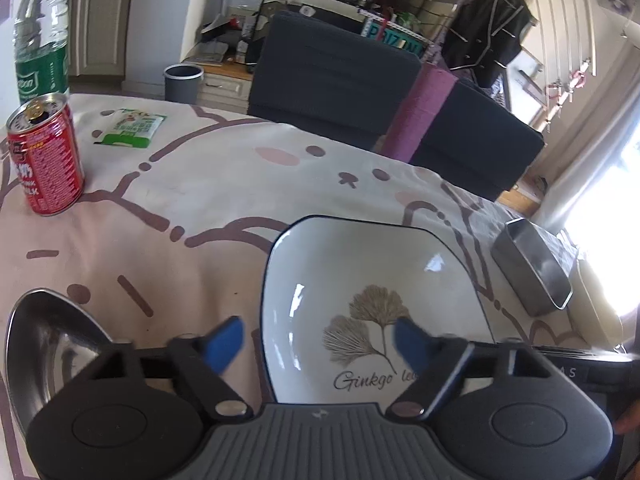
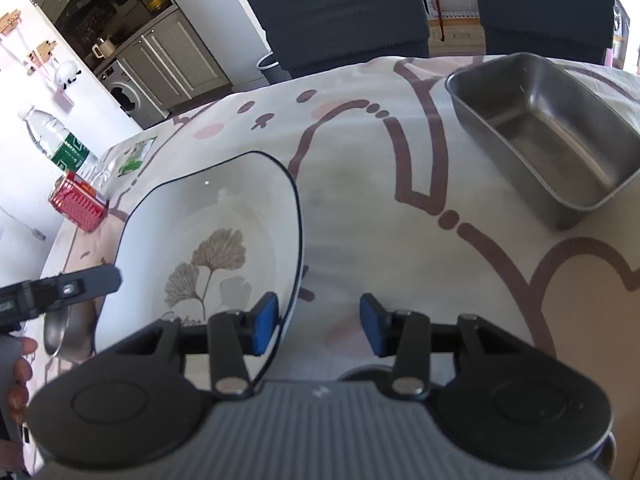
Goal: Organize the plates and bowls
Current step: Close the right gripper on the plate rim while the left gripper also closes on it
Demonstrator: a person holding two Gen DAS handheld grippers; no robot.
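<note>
Both wide open, empty: left gripper (image 1: 318,338), right gripper (image 2: 318,326). Risk: glossy ginkgo bowl (image 2: 208,248) rim slipping from blue pads, knocking steel bowl (image 1: 48,344).

steel bowl (image 1: 52,344) half hidden, plate lettering (image 1: 374,380) cut off

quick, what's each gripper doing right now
Left gripper: open, holding nothing, above the ginkgo bowl.
Right gripper: open, holding nothing, straddling that bowl's rim.

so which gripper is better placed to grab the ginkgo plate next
Probably right: the right gripper is open with the ginkgo plate rim between its fingers. The left gripper only hovers open over the plate's middle.
</note>
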